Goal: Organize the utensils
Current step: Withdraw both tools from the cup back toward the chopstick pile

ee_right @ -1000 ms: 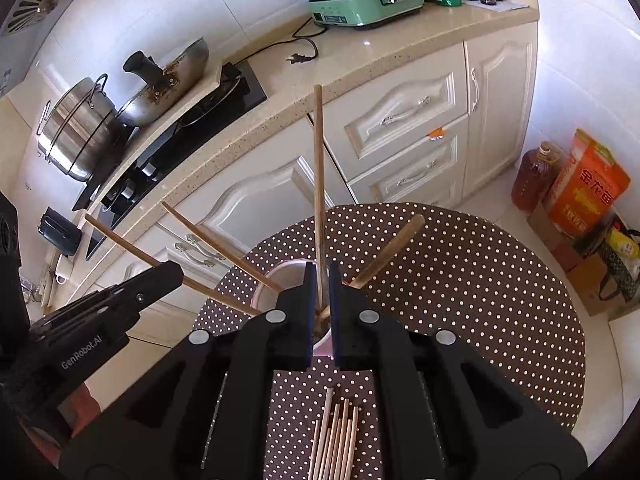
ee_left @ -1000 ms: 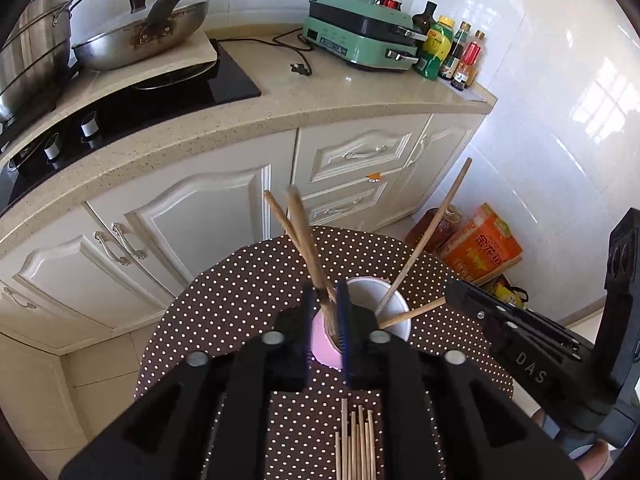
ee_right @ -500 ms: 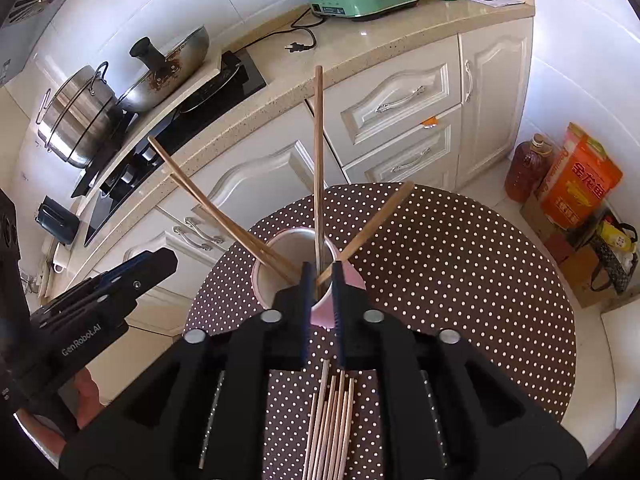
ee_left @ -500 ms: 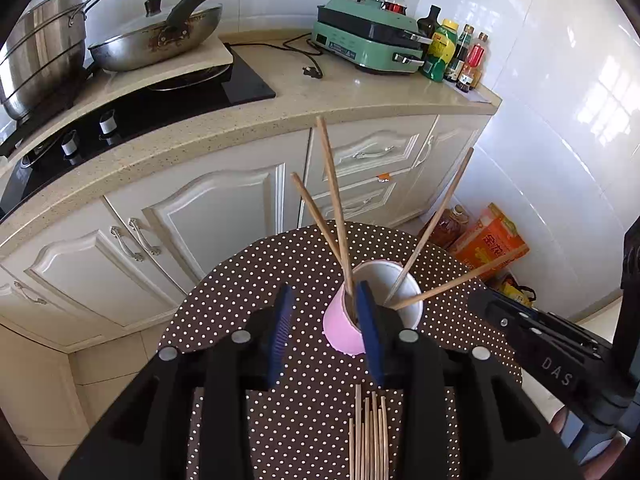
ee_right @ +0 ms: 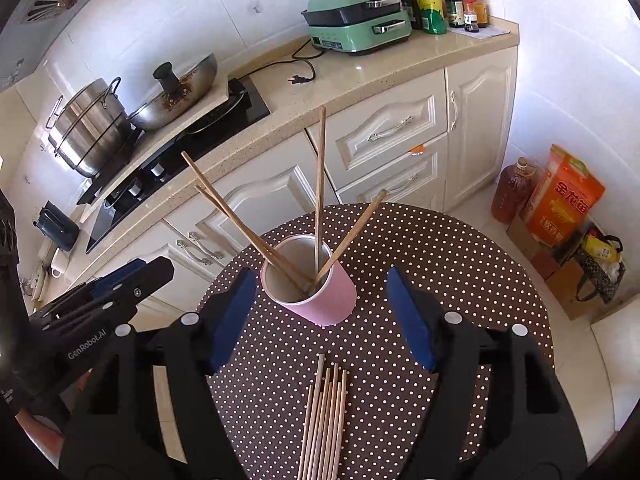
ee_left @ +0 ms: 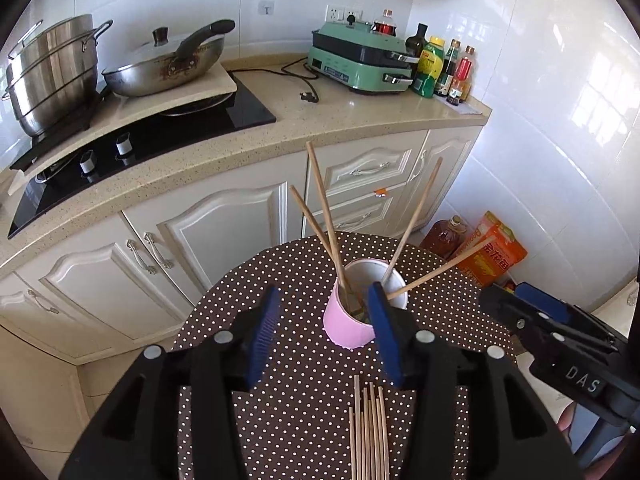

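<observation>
The pink cup (ee_right: 310,280) stands upright near the middle of my round polka-dot table (ee_right: 460,264), with four chopsticks (ee_right: 319,184) fanned out of it: two leaning left together, one almost upright, one slanting right. A second ago two of those were still pinched in my tongs, one pair in the left, one stick in the right; now all four rest free against the cup's rim. My right gripper (ee_right: 320,314) was clamped shut on its stick then, and now its blue pads stand wide to either side of the cup without touching it, the jaws still opening and nothing gripped between them. My left gripper (ee_left: 322,336) has also let go: its jaws are parting, the cup shows in the gap between the pads, and the right pad overlaps the cup's edge in the view, though I cannot tell whether it touches. Both tongs have pulled back and up from the cup since then, so more of the tabletop shows. The bundle of loose chopsticks (ee_right: 324,420) lies flat on the table just in front of the cup, nearer me, unchanged. Beyond the table run the cream cabinets (ee_left: 224,232) and the counter (ee_left: 360,120) with the wok (ee_left: 164,66).
</observation>
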Demonstrator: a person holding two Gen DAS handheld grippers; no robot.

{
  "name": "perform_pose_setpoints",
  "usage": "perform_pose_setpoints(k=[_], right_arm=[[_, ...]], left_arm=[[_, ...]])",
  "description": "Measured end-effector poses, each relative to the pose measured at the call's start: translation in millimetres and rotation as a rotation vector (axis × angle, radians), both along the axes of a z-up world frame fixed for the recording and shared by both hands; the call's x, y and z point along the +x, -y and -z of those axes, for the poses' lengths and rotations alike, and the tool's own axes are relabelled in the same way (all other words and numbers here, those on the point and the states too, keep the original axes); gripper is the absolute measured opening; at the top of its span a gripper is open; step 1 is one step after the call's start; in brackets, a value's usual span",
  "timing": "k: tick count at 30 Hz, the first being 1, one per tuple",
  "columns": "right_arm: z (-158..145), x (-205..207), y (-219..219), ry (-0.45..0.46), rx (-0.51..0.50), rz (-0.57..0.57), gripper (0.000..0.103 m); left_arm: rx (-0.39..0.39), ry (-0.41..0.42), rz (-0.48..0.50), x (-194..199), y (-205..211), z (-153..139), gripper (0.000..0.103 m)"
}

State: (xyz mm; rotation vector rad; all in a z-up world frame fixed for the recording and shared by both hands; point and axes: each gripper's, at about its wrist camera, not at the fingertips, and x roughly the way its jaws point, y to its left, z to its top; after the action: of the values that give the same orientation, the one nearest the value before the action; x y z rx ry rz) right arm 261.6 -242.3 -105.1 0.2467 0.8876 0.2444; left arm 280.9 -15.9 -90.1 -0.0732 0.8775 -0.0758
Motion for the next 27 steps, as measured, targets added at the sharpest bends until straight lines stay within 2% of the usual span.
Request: perform_pose_setpoints(k=[14, 22, 27], right_arm=[[-30.0, -46.2, 5.2, 0.075, -0.028, 0.008, 0.080], [-25.3, -69.7, 6.1, 0.063, -0.050, -0.005, 0.082], [-7.5, -78.3, 4.8, 0.010, -0.056, -0.012, 0.084]], left_arm=[[0.027, 0.085, 0.027, -54.3, 7.7, -31.0, 0.053], [0.030, 0.076, 0.035, -85.9, 5.6, -20.7, 0.054], [0.023, 0.033, 0.041, -98.5, 1.6, -2.4, 0.054]])
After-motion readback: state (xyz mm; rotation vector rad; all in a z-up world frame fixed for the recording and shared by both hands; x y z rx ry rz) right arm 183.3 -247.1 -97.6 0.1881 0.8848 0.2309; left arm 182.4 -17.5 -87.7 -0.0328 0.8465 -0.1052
